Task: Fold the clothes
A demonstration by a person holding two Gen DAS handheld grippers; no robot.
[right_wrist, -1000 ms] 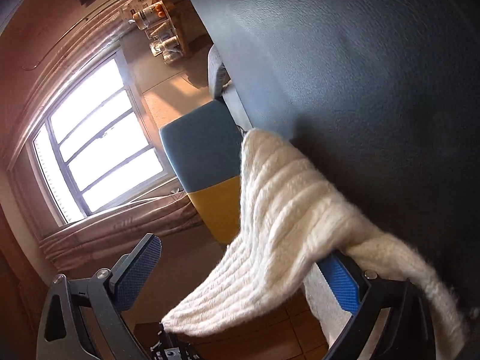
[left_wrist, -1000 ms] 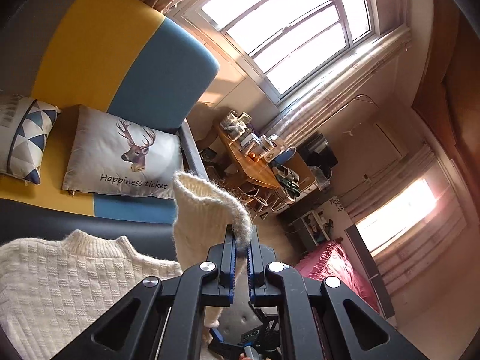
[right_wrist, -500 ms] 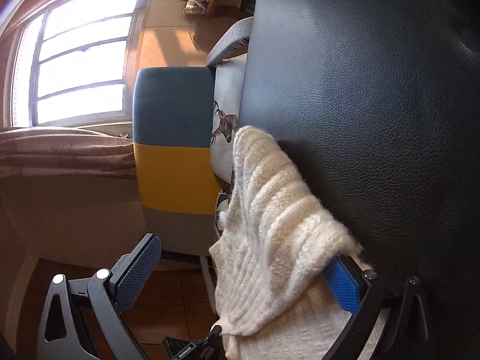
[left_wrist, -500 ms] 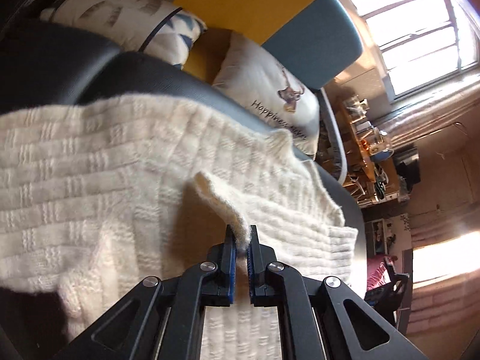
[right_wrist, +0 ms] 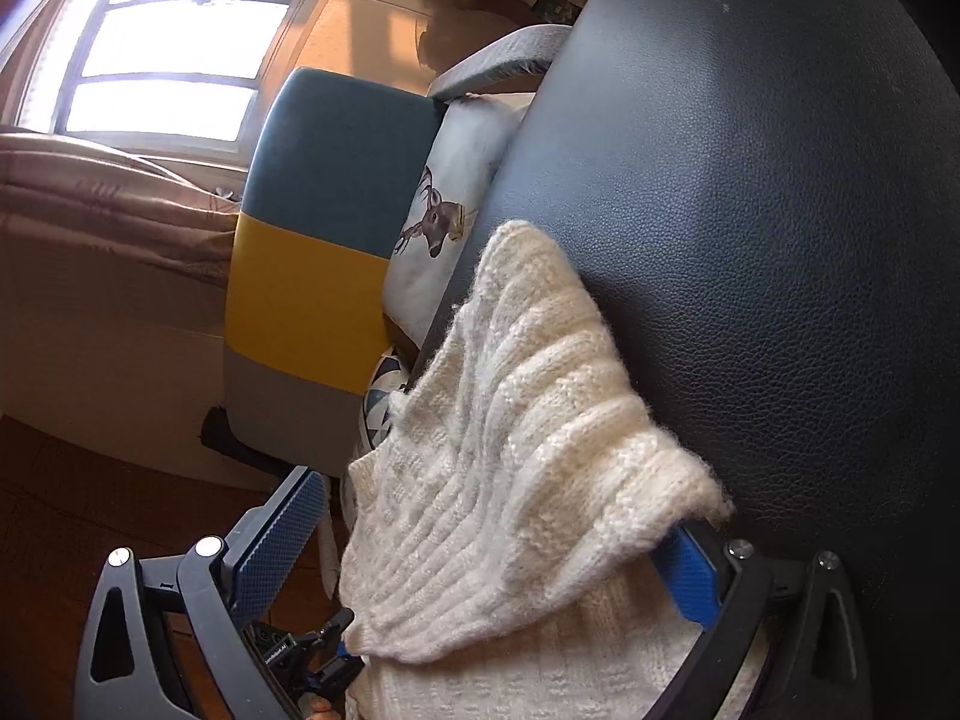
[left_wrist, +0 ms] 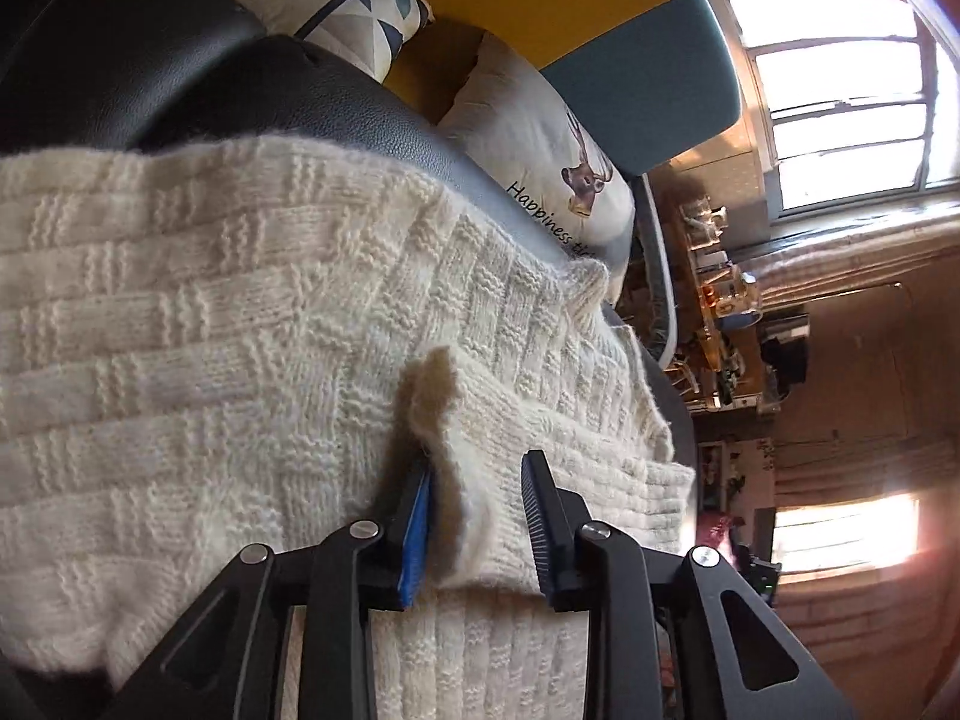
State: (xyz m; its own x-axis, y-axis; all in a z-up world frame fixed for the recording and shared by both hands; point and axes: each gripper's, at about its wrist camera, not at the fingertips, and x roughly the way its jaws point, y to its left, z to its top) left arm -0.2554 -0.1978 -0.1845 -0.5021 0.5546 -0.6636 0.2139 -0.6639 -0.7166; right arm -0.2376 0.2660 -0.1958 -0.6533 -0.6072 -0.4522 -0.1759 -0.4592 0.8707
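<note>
Both grippers spread wide: left gripper straddles a sweater cuff, right gripper under a fold. Deer pillow behind the black cushion.

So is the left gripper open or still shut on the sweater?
Open: the left gripper shows a clear gap, the sweater fold lying loose between.

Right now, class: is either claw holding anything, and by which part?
Neither grips. The left claw is open around the sweater cuff; the right claw is open, sweater draped over one finger.
</note>
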